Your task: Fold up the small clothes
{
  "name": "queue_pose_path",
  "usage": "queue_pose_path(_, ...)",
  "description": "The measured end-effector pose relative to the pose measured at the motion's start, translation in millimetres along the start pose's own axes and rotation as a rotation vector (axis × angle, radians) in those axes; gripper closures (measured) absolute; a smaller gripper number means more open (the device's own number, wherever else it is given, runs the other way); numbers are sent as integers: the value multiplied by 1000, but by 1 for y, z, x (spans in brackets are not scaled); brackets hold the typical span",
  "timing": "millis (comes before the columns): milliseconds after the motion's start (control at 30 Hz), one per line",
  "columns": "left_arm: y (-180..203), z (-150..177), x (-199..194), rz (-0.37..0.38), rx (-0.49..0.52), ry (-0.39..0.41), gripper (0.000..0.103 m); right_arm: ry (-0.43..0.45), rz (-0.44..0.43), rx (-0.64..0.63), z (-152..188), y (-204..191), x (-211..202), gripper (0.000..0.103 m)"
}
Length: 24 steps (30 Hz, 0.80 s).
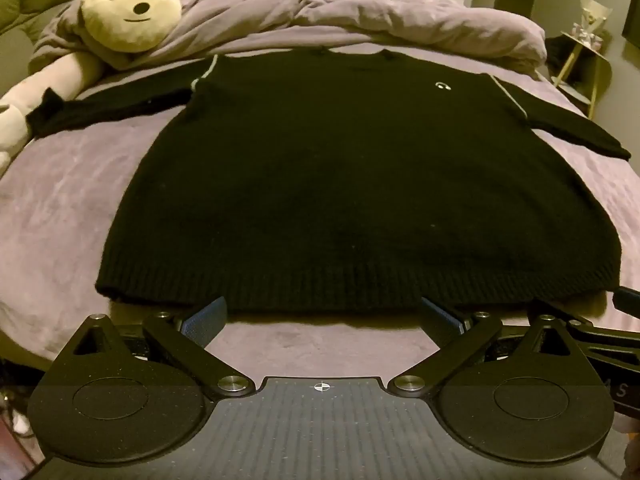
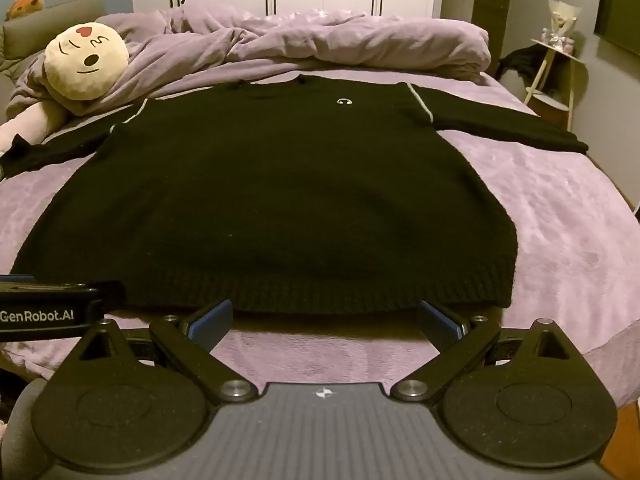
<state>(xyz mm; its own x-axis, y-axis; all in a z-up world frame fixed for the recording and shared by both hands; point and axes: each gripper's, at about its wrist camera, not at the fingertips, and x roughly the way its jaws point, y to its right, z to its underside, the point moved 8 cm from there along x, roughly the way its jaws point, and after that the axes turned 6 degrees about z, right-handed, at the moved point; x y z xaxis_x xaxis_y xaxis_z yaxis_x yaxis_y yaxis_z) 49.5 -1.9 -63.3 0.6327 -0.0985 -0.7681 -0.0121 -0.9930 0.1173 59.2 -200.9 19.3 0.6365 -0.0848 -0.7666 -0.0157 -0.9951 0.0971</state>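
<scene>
Two spread grippers, left gripper [image 1: 323,314], right gripper [image 2: 325,320], both empty, near black sweater [image 1: 352,184] hem (flat on purple bed [image 1: 60,208])

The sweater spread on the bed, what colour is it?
Black, with pale piping at the shoulders; the sweater shows best from the right wrist.

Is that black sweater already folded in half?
No, the black sweater lies spread flat on the bed sheet, with both sleeves stretched out to the sides.
</scene>
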Motion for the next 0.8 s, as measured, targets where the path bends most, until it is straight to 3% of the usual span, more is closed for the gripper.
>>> queue_pose_path(800, 3, -1, -1, -3, 3, -5, 0, 9, -42, 14, -2, 6, -3, 4)
